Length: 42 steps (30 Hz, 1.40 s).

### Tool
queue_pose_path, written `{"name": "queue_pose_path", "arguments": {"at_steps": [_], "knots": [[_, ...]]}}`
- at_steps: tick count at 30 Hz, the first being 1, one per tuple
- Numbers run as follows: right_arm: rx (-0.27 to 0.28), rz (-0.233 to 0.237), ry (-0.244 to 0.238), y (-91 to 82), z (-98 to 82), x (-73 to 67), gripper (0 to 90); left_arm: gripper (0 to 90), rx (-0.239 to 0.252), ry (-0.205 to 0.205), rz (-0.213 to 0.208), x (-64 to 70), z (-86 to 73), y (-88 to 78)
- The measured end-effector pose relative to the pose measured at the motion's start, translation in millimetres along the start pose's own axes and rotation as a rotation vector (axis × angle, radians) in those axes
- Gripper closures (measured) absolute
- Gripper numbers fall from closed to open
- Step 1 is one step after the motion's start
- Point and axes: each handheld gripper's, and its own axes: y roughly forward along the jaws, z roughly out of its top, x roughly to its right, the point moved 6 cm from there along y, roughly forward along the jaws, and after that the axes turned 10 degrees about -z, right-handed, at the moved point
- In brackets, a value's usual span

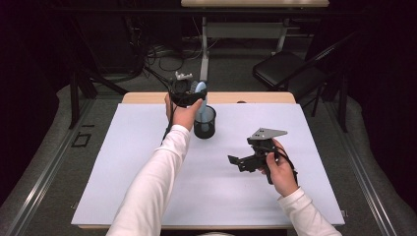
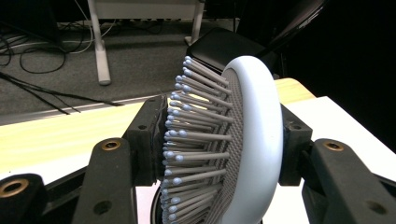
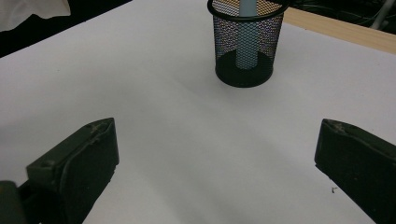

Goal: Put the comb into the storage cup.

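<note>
A pale blue hairbrush point(image 1: 200, 89) stands handle-down in a black mesh cup point(image 1: 204, 123) near the far middle of the white table top point(image 1: 137, 167). My left gripper point(image 1: 195, 94) is shut on the brush head point(image 2: 254, 140): one pad presses the bristle tips, the other the smooth back. In the right gripper view the brush handle point(image 3: 247, 42) shows through the mesh cup point(image 3: 245, 65). My right gripper point(image 1: 235, 161) hovers over the table to the right of the cup, open, with nothing between its jaws point(image 3: 215, 158).
A strip of wooden table edge point(image 1: 255, 97) runs behind the white top. Beyond it stand a black folding chair point(image 1: 287, 69), a desk frame point(image 1: 206, 44) and loose cables on the floor point(image 1: 162, 56).
</note>
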Motion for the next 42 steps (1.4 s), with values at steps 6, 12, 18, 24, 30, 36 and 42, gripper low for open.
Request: {"name": "queue_pose_path", "arguments": {"at_steps": [6, 12, 18, 24, 30, 36, 42], "knots": [[-0.003, 0.004, 0.001, 0.1, -0.2, 0.2, 0.0, 45.1, 0.013, 0.006, 0.0, 0.6, 1.2, -0.1], [-0.009, 0.012, 0.001, 0.0, -0.5, -0.4, 0.0, 41.3, 0.018, 0.012, -0.005, 3.3, 1.4, 0.8], [-0.006, 0.012, 0.003, -0.2, -0.2, 0.0, 0.0, 37.7, 0.027, 0.019, -0.003, 4.2, 1.8, 2.1], [-0.006, 0.011, 0.002, -0.3, -0.2, -0.1, 0.0, 35.1, 0.03, 0.019, 0.007, 3.7, 2.0, 2.0], [-0.006, 0.011, 0.001, -0.1, -0.2, 0.0, 0.0, 35.1, 0.028, 0.028, 0.001, 3.9, 2.0, 2.4], [-0.005, 0.01, 0.001, -0.3, -0.2, 0.0, 0.0, 34.2, 0.028, 0.022, 0.0, 4.7, 1.4, 3.3], [-0.005, 0.009, 0.0, -0.2, -0.2, 0.1, 0.0, 33.4, 0.04, 0.02, -0.006, 4.9, 1.6, 3.6]]}}
